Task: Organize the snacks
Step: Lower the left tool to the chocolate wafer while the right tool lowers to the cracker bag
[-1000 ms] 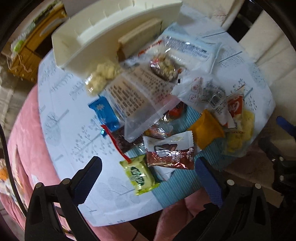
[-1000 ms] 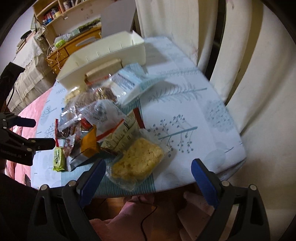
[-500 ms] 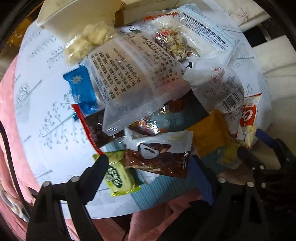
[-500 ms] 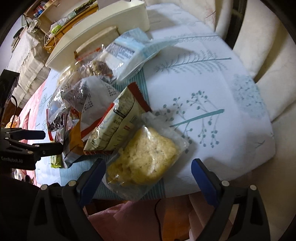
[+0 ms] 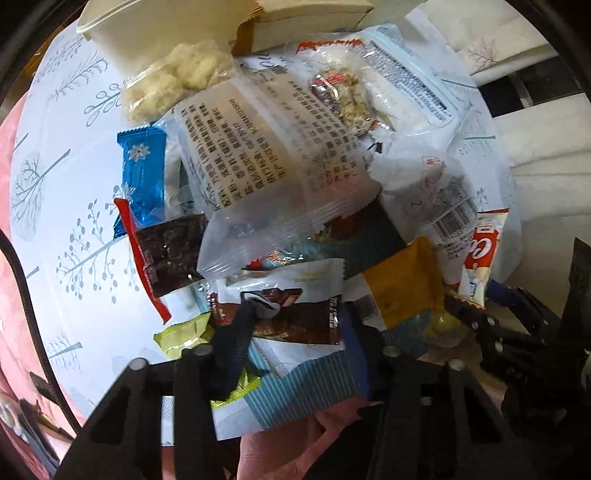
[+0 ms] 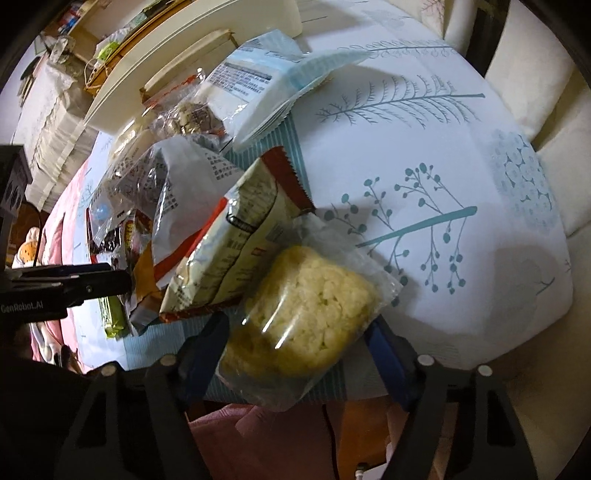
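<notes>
A pile of snack packets lies on the tree-print tablecloth (image 5: 66, 192). My left gripper (image 5: 295, 328) points down at the pile's near end, its jaws closing, with the pads on the ends of a brown chocolate packet (image 5: 288, 314). One of its fingers (image 5: 232, 343) covers part of a green packet (image 5: 177, 332). My right gripper (image 6: 297, 332) is closing too, both pads against a clear bag of yellow puffed rice cake (image 6: 306, 310) at the table's near edge. The left gripper (image 6: 74, 280) shows side-on in the right wrist view.
A cream tray (image 5: 166, 22) stands at the far side, a flat beige box (image 5: 314, 26) against it. Blue (image 5: 144, 173), dark red (image 5: 166, 254), orange (image 5: 406, 284) and large clear printed (image 5: 269, 162) packets fill the pile. Pink fabric (image 6: 258, 435) lies below the table edge.
Both grippers have come down onto the pile. The left jaws have narrowed from wide onto the brown packet. The right jaws have narrowed around the rice cake bag.
</notes>
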Action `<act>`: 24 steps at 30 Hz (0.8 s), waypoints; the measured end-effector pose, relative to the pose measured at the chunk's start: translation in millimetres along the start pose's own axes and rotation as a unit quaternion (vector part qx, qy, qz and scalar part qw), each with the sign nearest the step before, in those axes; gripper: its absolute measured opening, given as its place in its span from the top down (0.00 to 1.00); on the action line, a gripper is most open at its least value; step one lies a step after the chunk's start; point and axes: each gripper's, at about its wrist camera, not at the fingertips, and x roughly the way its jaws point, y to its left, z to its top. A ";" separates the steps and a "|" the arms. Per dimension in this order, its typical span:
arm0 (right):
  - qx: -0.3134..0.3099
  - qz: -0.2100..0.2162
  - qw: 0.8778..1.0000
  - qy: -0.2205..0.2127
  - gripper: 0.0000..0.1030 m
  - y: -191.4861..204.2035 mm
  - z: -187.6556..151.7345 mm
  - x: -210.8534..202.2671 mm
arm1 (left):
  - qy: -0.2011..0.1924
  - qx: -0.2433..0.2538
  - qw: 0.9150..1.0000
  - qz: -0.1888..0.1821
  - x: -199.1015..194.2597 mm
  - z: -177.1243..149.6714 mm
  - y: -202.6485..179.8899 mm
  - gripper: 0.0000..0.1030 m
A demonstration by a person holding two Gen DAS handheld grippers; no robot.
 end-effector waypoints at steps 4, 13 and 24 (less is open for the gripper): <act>0.020 0.010 1.000 -0.003 0.41 -8.2 1.2 -2.1 | -0.002 0.001 1.000 -0.024 -7.2 5.2 -2.2 0.91; 0.053 -0.007 0.998 -0.023 0.47 -10.0 -3.0 -8.2 | -0.022 -0.019 1.000 -0.011 -20.1 -8.7 10.0 0.91; 0.103 -0.008 0.993 -0.052 0.47 -27.0 -20.3 -25.8 | -0.046 -0.031 0.998 0.019 -47.7 -26.4 33.6 0.45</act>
